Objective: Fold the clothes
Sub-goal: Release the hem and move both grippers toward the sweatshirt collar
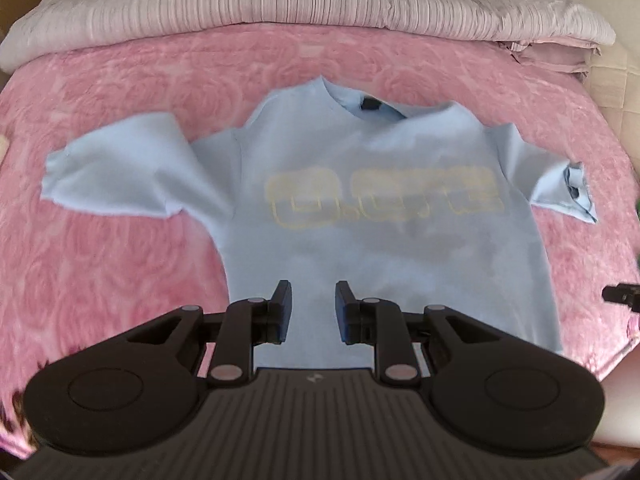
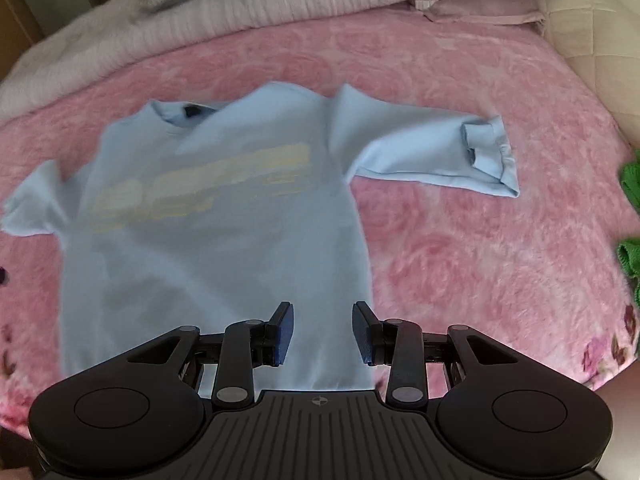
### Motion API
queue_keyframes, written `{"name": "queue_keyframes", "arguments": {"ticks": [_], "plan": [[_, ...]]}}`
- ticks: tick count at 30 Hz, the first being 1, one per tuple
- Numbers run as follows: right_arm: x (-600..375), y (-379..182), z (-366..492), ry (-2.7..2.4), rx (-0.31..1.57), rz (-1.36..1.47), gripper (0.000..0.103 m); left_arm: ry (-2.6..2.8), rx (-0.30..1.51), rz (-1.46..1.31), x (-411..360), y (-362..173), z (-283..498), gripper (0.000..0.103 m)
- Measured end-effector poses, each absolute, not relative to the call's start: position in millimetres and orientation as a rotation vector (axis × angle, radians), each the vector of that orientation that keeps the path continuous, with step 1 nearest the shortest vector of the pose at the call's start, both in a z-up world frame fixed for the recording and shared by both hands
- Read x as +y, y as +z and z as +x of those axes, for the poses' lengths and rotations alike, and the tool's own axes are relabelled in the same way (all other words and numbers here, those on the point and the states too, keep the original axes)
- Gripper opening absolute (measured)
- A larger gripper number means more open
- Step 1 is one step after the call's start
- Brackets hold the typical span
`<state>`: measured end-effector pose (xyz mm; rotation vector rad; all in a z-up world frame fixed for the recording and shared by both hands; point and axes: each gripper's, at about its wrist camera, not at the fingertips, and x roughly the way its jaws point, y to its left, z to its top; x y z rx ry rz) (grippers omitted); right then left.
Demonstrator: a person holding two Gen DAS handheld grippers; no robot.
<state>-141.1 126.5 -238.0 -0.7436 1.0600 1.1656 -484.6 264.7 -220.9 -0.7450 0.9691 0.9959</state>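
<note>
On the pink blanket [image 1: 120,272] I've got a light blue t-shirt [image 1: 360,248] lying front up, collar toward the far side, yellowish print [image 1: 380,196] across the chest, hem nearest me. Left sleeve [image 1: 120,172] spread out flat; right sleeve [image 2: 432,148] reaches out to the side, its cuff [image 2: 492,152] folded back on itself. My left gripper [image 1: 314,312] hovers over the lower part of the shirt near the hem, fingers spread apart, nothing between them. My right gripper [image 2: 323,332] sits over the shirt's lower right edge, also spread wide and holding nothing; whether its tips touch the fabric I can't tell. Far side: folded greyish bedding [image 1: 280,8] stacked along the blanket's edge. Far right edge of the right wrist view: a bit of green fabric [image 2: 630,184] on the blanket, well apart from the shirt. Both views are blurry.
</note>
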Motion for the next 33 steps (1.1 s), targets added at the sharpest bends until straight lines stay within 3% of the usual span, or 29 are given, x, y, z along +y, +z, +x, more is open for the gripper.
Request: {"name": "queue_keyframes", "arguments": {"ticks": [10,19,33], "plan": [[169.1,-302.1,-96.4,1.056,1.082,-0.751,0.037,0.974,0.949,-0.839,315.6,-284.4,-460.2,0.019],[245.7,-343.9,-65.1,1.222,0.907,-0.755,0.037,0.999,0.899,-0.777,375.4,-327.1,-413.3,0.019],[402.3,-354.0,-175.5,1.677,0.545,-0.762,0.036,1.114,0.858,-0.701,477.1,-341.2,-400.3,0.019]]}}
